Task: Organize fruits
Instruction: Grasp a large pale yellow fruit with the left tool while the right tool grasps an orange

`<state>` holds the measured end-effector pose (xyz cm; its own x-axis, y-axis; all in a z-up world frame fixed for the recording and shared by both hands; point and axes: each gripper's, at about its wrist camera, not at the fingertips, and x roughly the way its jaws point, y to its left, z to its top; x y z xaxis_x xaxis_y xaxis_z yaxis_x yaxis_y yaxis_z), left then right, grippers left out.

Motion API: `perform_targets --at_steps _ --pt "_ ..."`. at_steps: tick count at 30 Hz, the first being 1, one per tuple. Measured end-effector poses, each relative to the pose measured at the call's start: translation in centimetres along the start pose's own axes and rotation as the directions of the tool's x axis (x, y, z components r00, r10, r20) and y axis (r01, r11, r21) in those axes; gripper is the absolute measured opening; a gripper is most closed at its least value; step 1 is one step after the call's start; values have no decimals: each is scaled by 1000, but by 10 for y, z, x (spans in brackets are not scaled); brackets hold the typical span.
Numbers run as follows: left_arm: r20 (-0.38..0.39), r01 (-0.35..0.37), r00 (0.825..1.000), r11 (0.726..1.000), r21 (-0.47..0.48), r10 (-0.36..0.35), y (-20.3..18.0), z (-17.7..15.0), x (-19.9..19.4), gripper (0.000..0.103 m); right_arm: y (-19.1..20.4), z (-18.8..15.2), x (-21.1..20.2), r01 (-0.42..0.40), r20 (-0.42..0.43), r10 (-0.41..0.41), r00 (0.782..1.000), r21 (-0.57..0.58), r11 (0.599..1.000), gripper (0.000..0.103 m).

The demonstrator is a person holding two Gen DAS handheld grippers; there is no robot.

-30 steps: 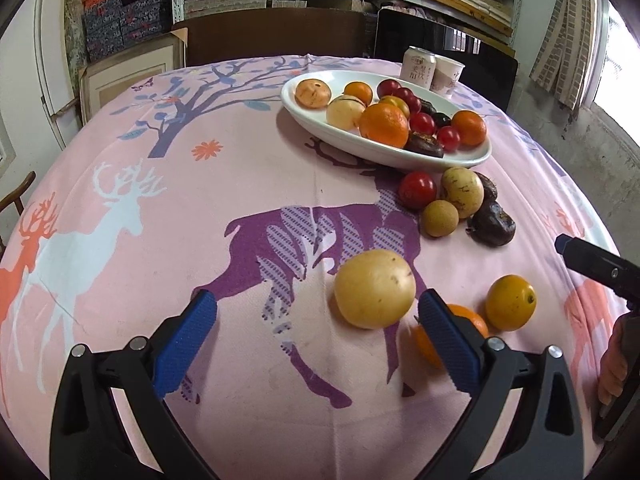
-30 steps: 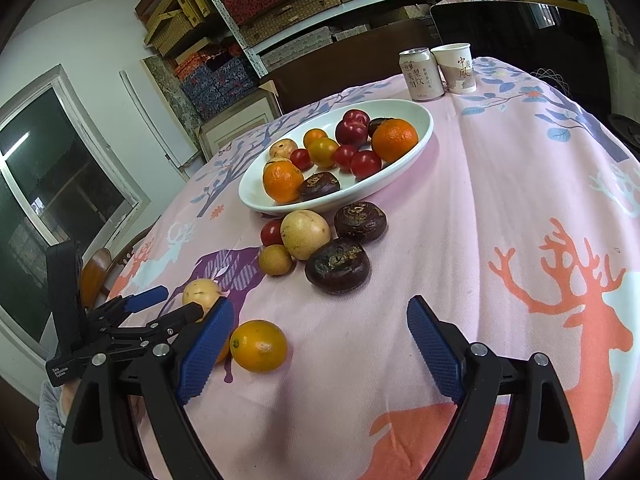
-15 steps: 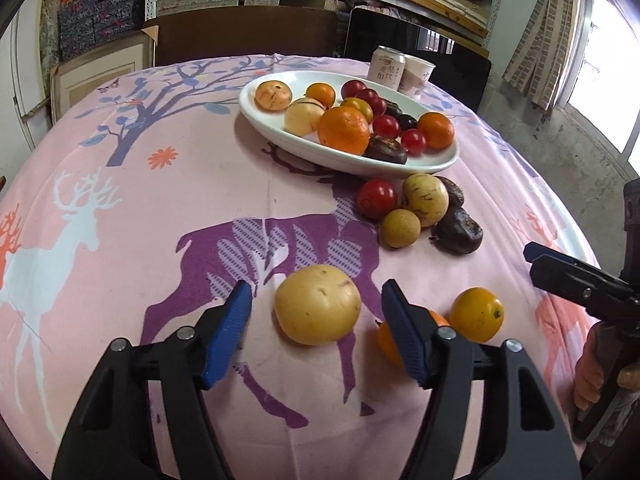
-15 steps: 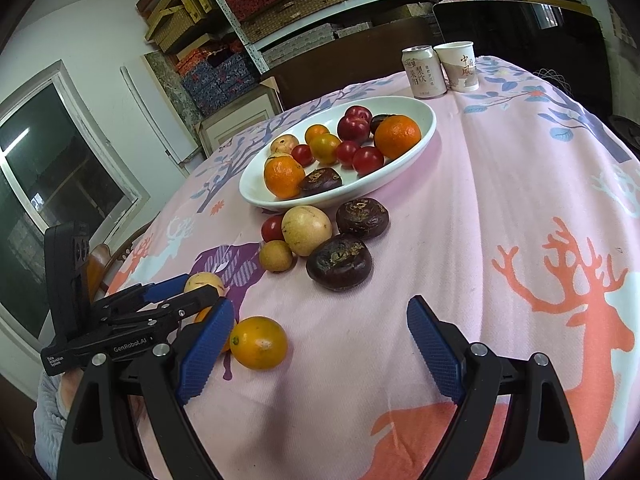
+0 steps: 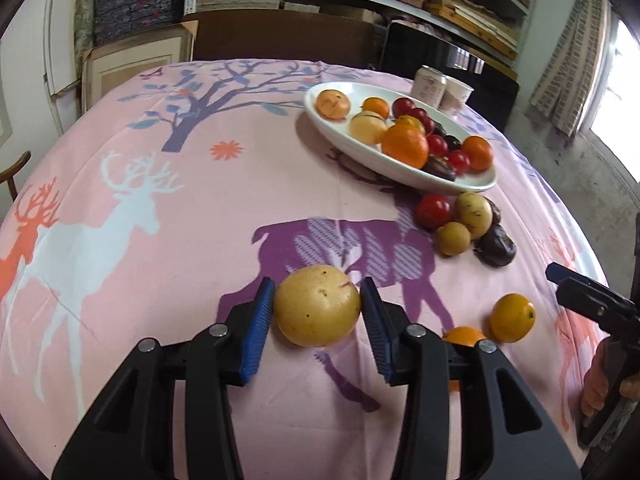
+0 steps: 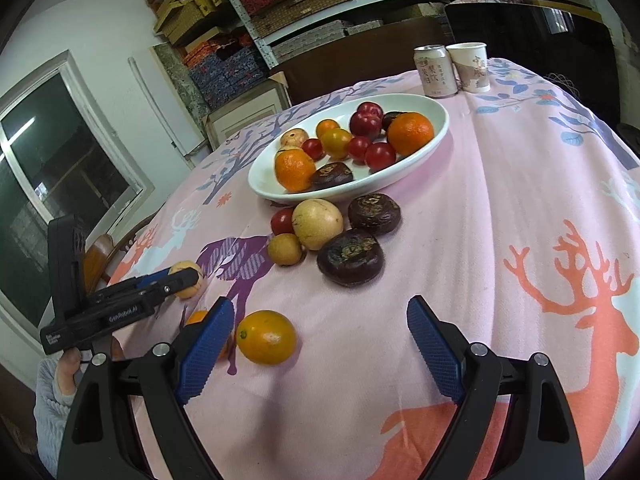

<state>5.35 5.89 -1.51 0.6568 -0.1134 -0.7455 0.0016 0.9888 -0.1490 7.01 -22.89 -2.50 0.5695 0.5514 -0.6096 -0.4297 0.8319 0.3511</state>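
Large round yellow fruit (image 5: 317, 305) near the table's front edge: your left gripper (image 5: 318, 312), wide a second ago, is closing, blue pads touching its sides. Lift it toward the white oval dish (image 5: 476, 184). Your right gripper (image 6: 320, 344) stays wide, empty.
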Motion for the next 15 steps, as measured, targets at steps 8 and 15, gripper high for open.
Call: perform_targets --at_steps 8,15 --pt "-26 5 1000 1000 -7 -5 0 0 6 43 30 -4 6 -16 -30 12 999 -157 988 75" --pt "-27 4 1000 1000 -6 -4 -1 -1 8 43 47 -9 21 6 -95 -31 995 -253 968 61"
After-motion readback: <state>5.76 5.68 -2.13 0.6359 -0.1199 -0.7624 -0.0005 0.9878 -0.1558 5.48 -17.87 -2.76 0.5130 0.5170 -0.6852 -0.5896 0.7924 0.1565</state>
